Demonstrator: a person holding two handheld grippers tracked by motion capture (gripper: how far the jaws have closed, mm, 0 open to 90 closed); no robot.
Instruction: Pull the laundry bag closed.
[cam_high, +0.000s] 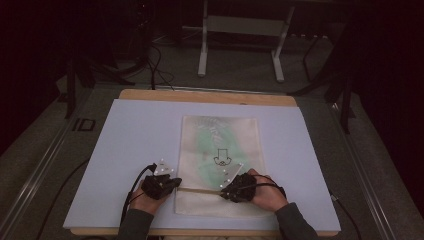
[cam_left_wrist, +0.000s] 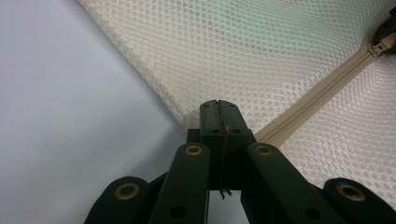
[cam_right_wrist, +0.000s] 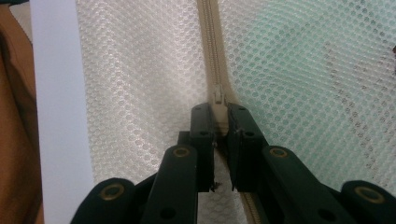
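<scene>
A white mesh bag (cam_high: 220, 131) lies flat on the pale board (cam_high: 130, 150), with something green (cam_high: 207, 145) showing through it. A beige zipper (cam_high: 200, 190) crosses its near end. My left gripper (cam_high: 176, 184) is shut on the bag's left edge where the zipper ends; in the left gripper view the jaw tips (cam_left_wrist: 218, 108) pinch the mesh (cam_left_wrist: 261, 56) beside the zipper (cam_left_wrist: 317, 93). My right gripper (cam_high: 225, 192) is shut on the zipper pull (cam_right_wrist: 218, 99), the beige tab sitting between its jaws (cam_right_wrist: 218, 114). The zipper (cam_right_wrist: 211, 46) runs straight ahead of it.
The board rests on a wooden table (cam_high: 200, 96) whose edge shows at the back. Beyond it on the dark floor stand white frame legs (cam_high: 202, 60) and cables (cam_high: 157, 70). Bare board lies left and right of the bag.
</scene>
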